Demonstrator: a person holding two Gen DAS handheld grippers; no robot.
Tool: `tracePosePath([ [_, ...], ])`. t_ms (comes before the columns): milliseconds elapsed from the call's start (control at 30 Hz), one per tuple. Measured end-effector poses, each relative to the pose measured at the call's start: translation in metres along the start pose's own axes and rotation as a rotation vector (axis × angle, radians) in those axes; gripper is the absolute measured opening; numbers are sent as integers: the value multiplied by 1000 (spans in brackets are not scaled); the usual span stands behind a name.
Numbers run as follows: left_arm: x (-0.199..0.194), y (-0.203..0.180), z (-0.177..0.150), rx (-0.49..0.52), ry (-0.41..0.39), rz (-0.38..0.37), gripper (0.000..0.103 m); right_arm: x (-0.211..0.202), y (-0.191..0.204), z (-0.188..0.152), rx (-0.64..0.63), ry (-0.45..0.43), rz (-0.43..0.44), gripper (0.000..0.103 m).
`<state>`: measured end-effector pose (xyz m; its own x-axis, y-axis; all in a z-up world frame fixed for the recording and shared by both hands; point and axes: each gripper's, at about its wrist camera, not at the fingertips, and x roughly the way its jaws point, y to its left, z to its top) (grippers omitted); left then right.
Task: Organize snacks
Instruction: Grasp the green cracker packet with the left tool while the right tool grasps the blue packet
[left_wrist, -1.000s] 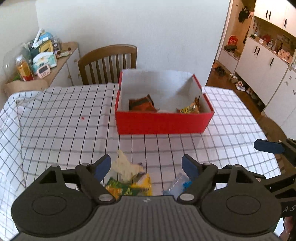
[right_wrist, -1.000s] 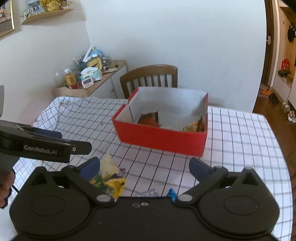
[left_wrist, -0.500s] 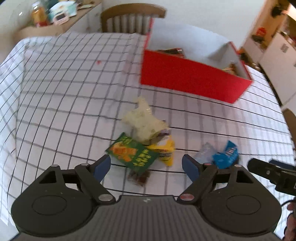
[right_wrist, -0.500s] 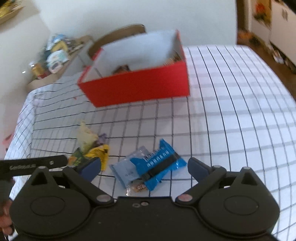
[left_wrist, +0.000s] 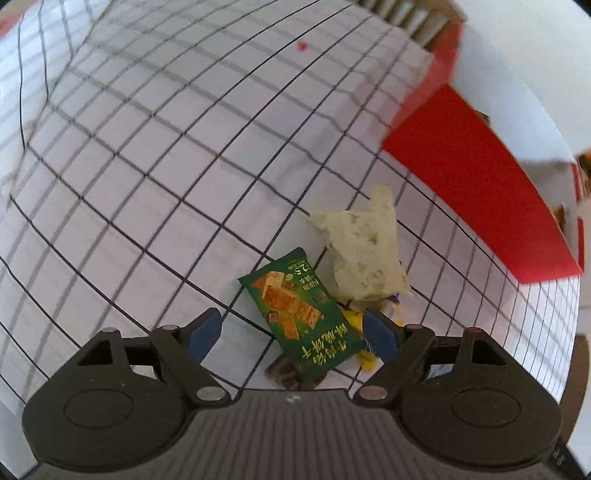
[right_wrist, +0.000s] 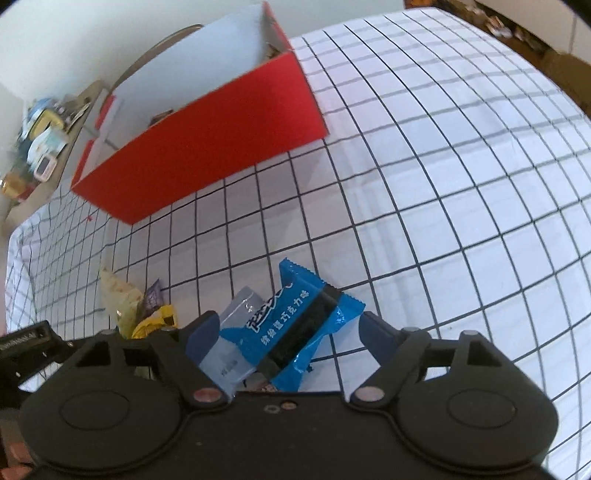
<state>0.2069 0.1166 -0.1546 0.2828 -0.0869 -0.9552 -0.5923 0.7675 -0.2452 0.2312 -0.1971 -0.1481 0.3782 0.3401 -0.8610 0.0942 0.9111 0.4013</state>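
A green snack packet (left_wrist: 303, 314) lies on the checked cloth between the fingers of my left gripper (left_wrist: 291, 330), which is open just above it. Beside the green one are a pale crinkled packet (left_wrist: 365, 254), a yellow one (left_wrist: 354, 317) and a dark one (left_wrist: 284, 373) partly underneath. My right gripper (right_wrist: 290, 334) straddles a blue packet (right_wrist: 295, 332) that lies on a clear pale-blue one (right_wrist: 232, 332). Its jaws are closing, and I see no pad pressing on either packet. The red box (right_wrist: 207, 147) stands behind, with a few snacks inside.
The checked tablecloth (right_wrist: 443, 184) stretches wide to the right of the blue packet. A sideboard with clutter (right_wrist: 40, 129) and a wooden chair (left_wrist: 406, 18) stand beyond the table. The left gripper's body (right_wrist: 22, 339) shows at the right wrist view's left edge.
Both grippers have dropped toward the table and tipped downward. The snack piles now sit between their fingers. The right jaws have narrowed around the blue packet.
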Motion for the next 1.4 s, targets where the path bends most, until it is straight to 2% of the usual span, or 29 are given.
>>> tracePosePath([
  [100,9,2,3,-42,15,-6,83,3,-1,2,30,7,7,79],
  [267,25,13,7,-139,61,-22,74,11,-3,2,59,31,5,74],
  [400,24,9,8,-149,63,-45,71,17,-7,2,98,48,11,70],
  [500,22,7,6,-142,58,-18,61,20,-8,3,102,51,9,60],
  [567,22,9,6,-151,58,-20,56,20,-9,3,102,50,8,57],
  [600,22,10,7,-155,58,-21,47,20,-9,3,102,47,8,55],
  [633,22,11,6,-155,62,-26,43,20,-9,3,99,43,8,53],
  [867,17,17,3,-145,47,-34,38,16,-5,1,59,21,10,45],
  [1033,7,25,-1,-126,44,-69,13,5,-6,-3,42,-4,13,43],
  [1400,-15,34,-10,-52,-30,-71,10,-23,5,-15,-29,-57,29,41],
])
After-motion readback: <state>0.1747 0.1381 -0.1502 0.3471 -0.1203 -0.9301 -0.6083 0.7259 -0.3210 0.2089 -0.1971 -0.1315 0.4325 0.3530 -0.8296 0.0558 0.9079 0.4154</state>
